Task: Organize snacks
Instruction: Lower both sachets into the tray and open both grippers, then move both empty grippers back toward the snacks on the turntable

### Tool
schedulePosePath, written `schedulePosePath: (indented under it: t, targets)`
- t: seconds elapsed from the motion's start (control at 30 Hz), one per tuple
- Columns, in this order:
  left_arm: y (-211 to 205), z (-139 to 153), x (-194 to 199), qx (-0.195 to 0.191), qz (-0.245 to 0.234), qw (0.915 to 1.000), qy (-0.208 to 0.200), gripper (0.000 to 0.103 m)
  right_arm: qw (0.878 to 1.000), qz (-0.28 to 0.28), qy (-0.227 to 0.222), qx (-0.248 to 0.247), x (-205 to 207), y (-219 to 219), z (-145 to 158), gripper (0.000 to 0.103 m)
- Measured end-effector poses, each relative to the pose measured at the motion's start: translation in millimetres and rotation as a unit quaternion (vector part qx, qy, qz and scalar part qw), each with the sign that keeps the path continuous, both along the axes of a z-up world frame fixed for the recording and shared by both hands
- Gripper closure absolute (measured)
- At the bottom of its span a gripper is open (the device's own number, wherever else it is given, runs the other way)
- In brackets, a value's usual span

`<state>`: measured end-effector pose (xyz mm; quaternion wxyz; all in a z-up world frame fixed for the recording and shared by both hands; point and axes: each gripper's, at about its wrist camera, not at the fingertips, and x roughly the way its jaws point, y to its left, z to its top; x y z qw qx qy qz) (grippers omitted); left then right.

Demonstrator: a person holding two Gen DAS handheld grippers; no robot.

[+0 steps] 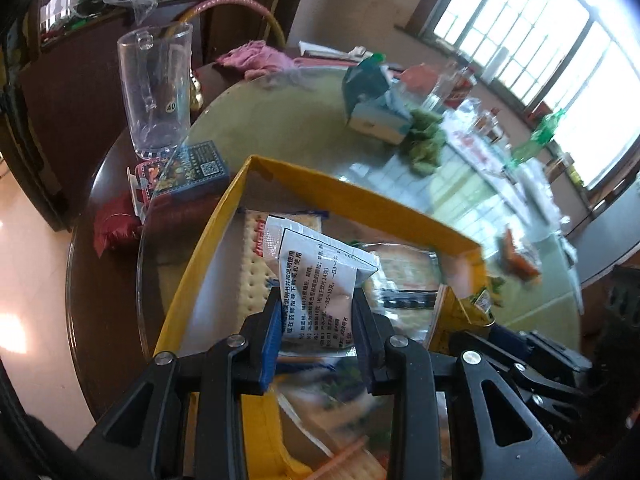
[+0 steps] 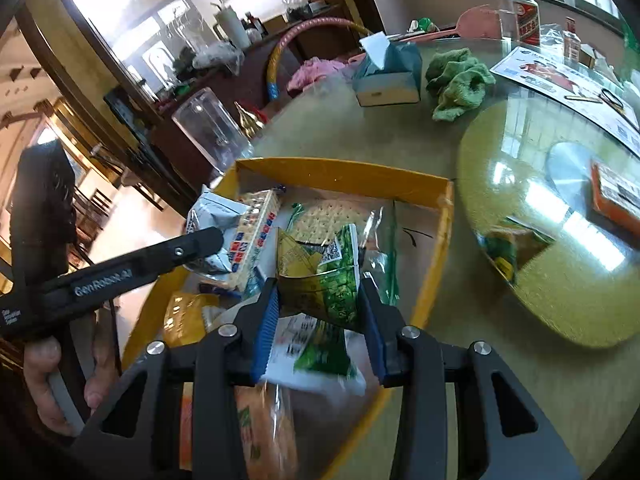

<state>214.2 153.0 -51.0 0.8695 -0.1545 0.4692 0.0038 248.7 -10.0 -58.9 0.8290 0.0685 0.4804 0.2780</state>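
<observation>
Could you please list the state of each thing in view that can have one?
Left claw: shut on white sachet, above the box.
Right claw: shut on green packet, above the box.
Yellow box: open-topped, holding several snack packs.
Clear mug: upright, looks empty.
Tissue box: open, a tissue sticking out.
Green cloth: crumpled on the table.

right gripper clamps green snack packet | above yellow box | left gripper beside

Black gripper frames, silver screws, ribbed blue pads, "GenRobot.AI" lettering.
</observation>
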Motion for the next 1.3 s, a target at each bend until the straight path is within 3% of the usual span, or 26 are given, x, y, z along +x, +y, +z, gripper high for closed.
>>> schedulePosePath:
  t: [0.13,0.23,0.27,0.33,0.43,0.63,0.8,0.93,1.07,1.17,1.3]
  targets:
    - [-1.1,-9.2,2.6,-0.002,-0.003,0.9998,0.021,0.066,1.0,0.0,-0.003,-0.023,5.5,9.7,-8.6,0.057]
    - [-1.6,-6.6,2.2,0.009,0.003,0.9997,0.021,0.04,1.0,-0.001,0.001,-0.012,5.6,6.3,-14.1,0.053]
    - [-1.1,-4.5,0.9,0.009,0.006,0.9998,0.018,0.031,1.0,0.0,0.001,-0.001,4.3,2.8,-12.7,0.046]
    - [0.6,-0.9,-3.7,0.013,0.017,0.9997,0.01,0.024,1.0,-0.005,0.001,0.022,1.7,-4.1,-7.0,0.036]
    - [0.7,2.5,-10.1,0.029,0.032,0.999,0.012,0.023,0.998,-0.014,-0.019,0.051,-9.4,-17.2,8.7,0.025]
    - [-20.2,33.7,-51.5,0.093,0.053,0.9929,-0.053,0.023,0.995,-0.028,-0.06,0.077,-47.2,-51.7,34.4,0.024]
    - [-55.0,47.3,-85.0,0.137,0.055,0.9854,-0.085,0.023,0.993,-0.061,-0.077,0.068,-80.2,-87.4,26.8,0.024]
    - [-84.9,57.0,-105.5,0.116,0.038,0.9871,-0.103,0.023,0.992,-0.082,-0.051,0.076,-96.9,-121.1,11.9,0.024]
    - [-115.7,59.8,-113.9,0.063,-0.009,0.993,-0.099,0.023,0.99,-0.1,-0.012,0.096,-104.1,-156.9,-2.3,0.024]
    - [-138.0,55.7,-108.2,0.04,-0.051,0.995,-0.077,0.023,0.988,-0.141,0.003,0.07,-109.3,-182.9,-10.7,0.024]
    - [-164.1,50.7,-111.0,0.041,-0.074,0.9939,-0.071,0.023,0.983,-0.176,0.009,0.041,-115.2,-212.6,-18.8,0.024]
